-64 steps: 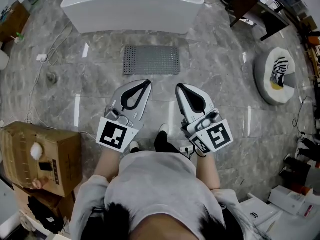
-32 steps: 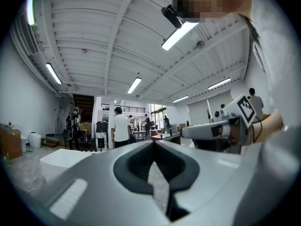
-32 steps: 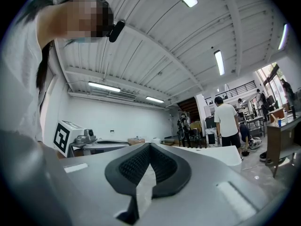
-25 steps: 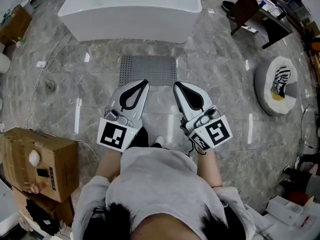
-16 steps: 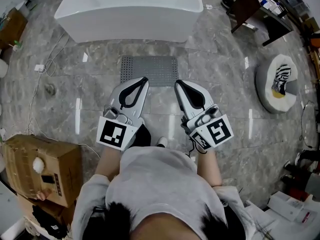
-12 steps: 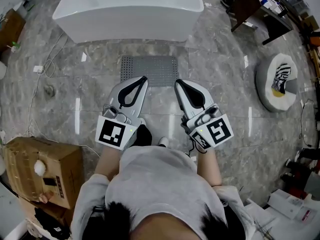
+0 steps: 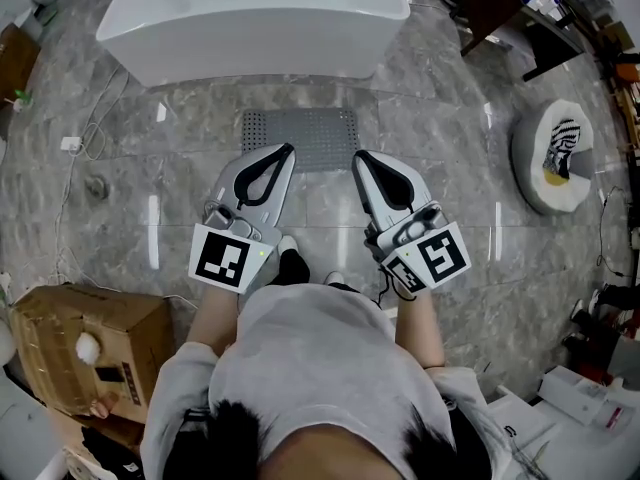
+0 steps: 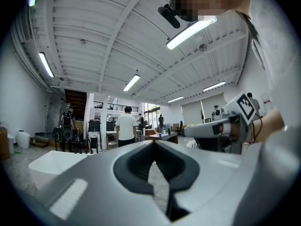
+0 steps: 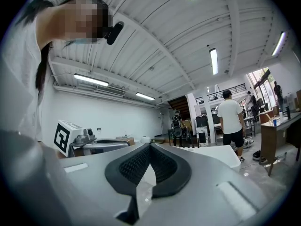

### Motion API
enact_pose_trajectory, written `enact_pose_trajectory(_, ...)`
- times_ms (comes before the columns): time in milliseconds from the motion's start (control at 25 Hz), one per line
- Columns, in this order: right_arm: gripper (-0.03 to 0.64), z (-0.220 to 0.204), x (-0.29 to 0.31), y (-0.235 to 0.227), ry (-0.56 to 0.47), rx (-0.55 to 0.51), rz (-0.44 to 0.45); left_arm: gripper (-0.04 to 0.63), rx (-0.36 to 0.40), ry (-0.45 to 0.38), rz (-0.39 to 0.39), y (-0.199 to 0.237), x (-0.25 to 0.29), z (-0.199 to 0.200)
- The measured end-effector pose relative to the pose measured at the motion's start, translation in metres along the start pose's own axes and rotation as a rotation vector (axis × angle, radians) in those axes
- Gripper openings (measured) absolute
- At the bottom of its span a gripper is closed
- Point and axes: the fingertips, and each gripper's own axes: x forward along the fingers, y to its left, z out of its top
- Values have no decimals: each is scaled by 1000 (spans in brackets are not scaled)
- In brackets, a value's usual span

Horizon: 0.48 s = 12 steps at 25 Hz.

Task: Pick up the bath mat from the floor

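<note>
The grey dotted bath mat (image 7: 300, 133) lies flat on the marble floor in front of the white bathtub (image 7: 255, 13) in the head view. My left gripper (image 7: 288, 149) is held level above the mat's near left part, jaws shut and empty. My right gripper (image 7: 360, 154) is held level over the mat's near right corner, also shut with nothing in it. In the left gripper view the left gripper (image 8: 154, 142) points across the room, its tips touching. The right gripper (image 9: 150, 145) in its own view does the same. Neither gripper view shows the mat.
A cardboard box (image 7: 85, 353) stands at the lower left. A round white cushion (image 7: 555, 153) with a striped thing lies at the right, a dark table (image 7: 520, 13) at the upper right. A cable (image 7: 85, 143) runs over the floor at the left. People stand far off (image 8: 126, 128).
I have stepped closer to the bathtub; both grippers have moved forward with me and their tips now overlap the mat's near edge. Both stay shut.
</note>
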Motion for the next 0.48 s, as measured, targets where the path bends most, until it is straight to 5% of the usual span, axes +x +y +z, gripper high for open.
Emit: enact_pose_trajectory(480,0,-2,27,19,9,-17,-32,0,-4,-18,-22,34,-13,-5)
